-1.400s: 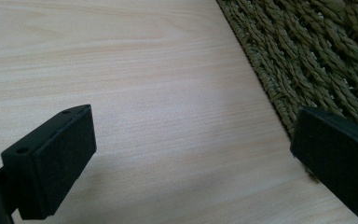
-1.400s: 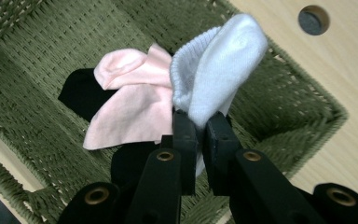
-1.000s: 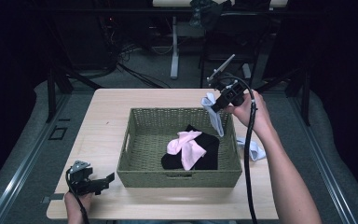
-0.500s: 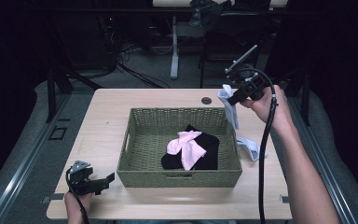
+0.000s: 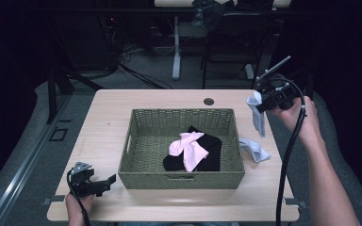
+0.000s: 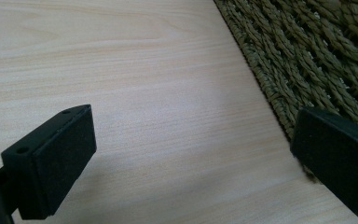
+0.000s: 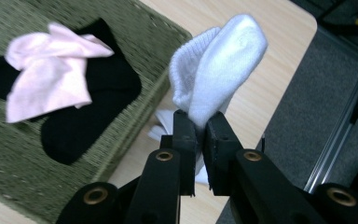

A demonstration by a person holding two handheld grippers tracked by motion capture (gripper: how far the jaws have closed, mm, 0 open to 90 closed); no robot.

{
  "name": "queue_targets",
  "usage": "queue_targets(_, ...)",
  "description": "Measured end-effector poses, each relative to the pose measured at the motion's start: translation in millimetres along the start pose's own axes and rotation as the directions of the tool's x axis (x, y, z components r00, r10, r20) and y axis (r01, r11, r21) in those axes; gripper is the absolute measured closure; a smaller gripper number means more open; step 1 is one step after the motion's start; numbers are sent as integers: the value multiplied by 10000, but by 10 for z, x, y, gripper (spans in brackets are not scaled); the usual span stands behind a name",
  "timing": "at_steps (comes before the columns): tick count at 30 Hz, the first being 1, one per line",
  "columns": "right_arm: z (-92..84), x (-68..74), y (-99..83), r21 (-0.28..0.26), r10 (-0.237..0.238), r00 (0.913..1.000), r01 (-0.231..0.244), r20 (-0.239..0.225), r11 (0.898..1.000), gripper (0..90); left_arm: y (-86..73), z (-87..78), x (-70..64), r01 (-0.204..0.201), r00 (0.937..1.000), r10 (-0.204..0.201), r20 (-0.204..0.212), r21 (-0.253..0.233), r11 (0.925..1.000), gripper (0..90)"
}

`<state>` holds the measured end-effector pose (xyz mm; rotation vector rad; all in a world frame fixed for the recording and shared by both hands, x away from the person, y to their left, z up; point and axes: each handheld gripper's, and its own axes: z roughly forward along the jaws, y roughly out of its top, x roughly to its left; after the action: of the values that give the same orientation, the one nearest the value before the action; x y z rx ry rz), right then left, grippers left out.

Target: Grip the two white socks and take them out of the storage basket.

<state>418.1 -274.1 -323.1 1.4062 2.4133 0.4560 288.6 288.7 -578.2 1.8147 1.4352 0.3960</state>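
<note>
Right, we have the white sock pinched in the right gripper, jaws clamped together on its fabric, and it hangs in the air off the far right corner of the basket. From the right gripper view the sock bunches up above the closed jaws, folded over on itself, so the hold looks firm enough.

A second white sock lies on the table, just beside the basket's right wall. Inside the basket sit a pink sock and a black sock, the pink one lying on top of the black.

Over on the near left, the left gripper rests on the table beside the basket's near left corner, its jaws spread wide apart with nothing between them; its own view shows bare wood and the woven wall.

Now, the step in hand, as we judge it, is carrying this sock over the rim and dropping it in. To do it well, we keep the jaws shut until the dangling end has passed the right wall, since the sock hangs low and could catch on the weave. We aim for the bare far part of the basket floor, then open only once the sock is well inside.
</note>
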Motion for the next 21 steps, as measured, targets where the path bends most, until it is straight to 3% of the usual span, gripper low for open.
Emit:
queue_targets(11, 562, -262, -426, 620, 874, 9952, -845, -442, 9945, 843, -1, 1, 4, -21, 10000, 21, -30, 43, 10000, 3)
queue_targets(21, 1038, -312, -697, 954, 1355, 9845, -1252, -1115, 9875, 843, -1, 6, 0, -17, 10000, 17, -8, 67, 10000, 3)
